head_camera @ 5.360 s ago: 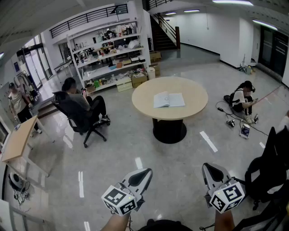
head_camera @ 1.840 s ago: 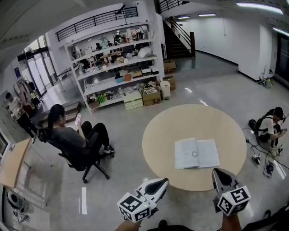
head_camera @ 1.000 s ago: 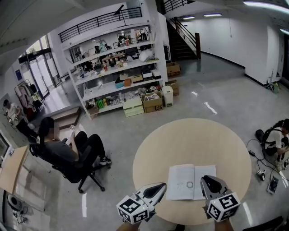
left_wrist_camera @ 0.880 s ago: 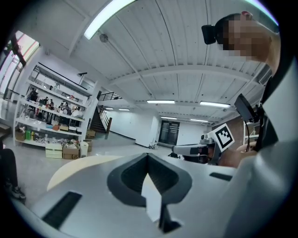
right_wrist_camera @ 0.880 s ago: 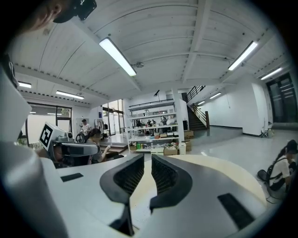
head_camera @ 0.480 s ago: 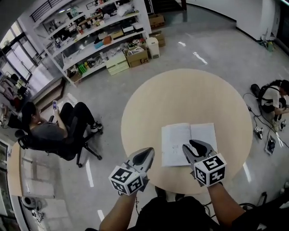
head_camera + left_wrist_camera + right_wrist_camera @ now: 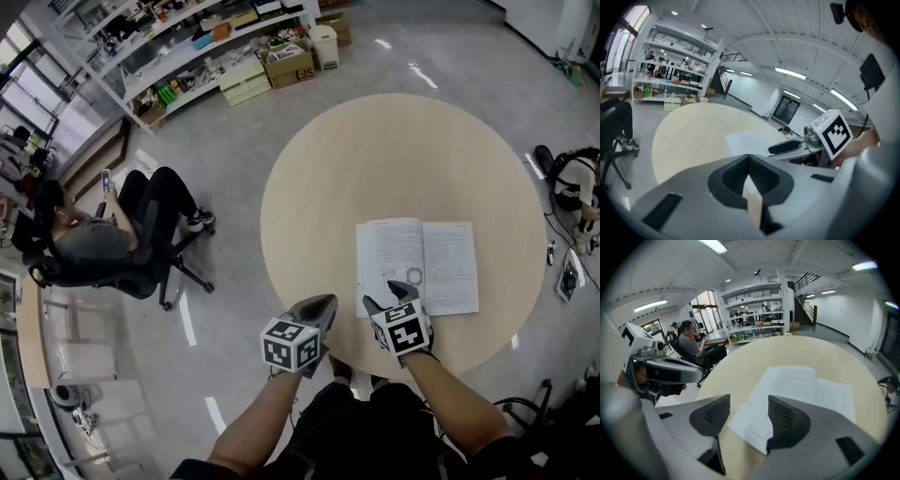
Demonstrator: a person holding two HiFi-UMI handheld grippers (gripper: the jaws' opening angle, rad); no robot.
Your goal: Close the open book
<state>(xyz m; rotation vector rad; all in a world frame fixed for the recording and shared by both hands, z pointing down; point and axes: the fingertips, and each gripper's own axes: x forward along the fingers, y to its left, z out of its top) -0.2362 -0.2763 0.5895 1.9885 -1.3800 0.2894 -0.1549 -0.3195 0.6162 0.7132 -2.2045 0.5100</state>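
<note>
Table: round, pale wooden tabletop (image 7: 375, 159), carrying only the task's item. Open white book of printed paper pages (image 7: 417, 265) lies flat on the near right part of it, both pages up, spine running away from the person. Right gripper (image 7: 392, 294), grey with a marker cube, hangs over the near left corner of the left page. Its jaws have just been opening and stand wide apart, with that corner showing in the gap, not pinched. Left gripper (image 7: 324, 301) sits at the table's near edge, beside the book and clear of it, jaws together on nothing. Recommendation (a judgement only): slip one jaw under the left page's outer edge, pinch lightly, then swing the page over the spine onto the right page. The left gripper could steady the book against sliding.
</note>
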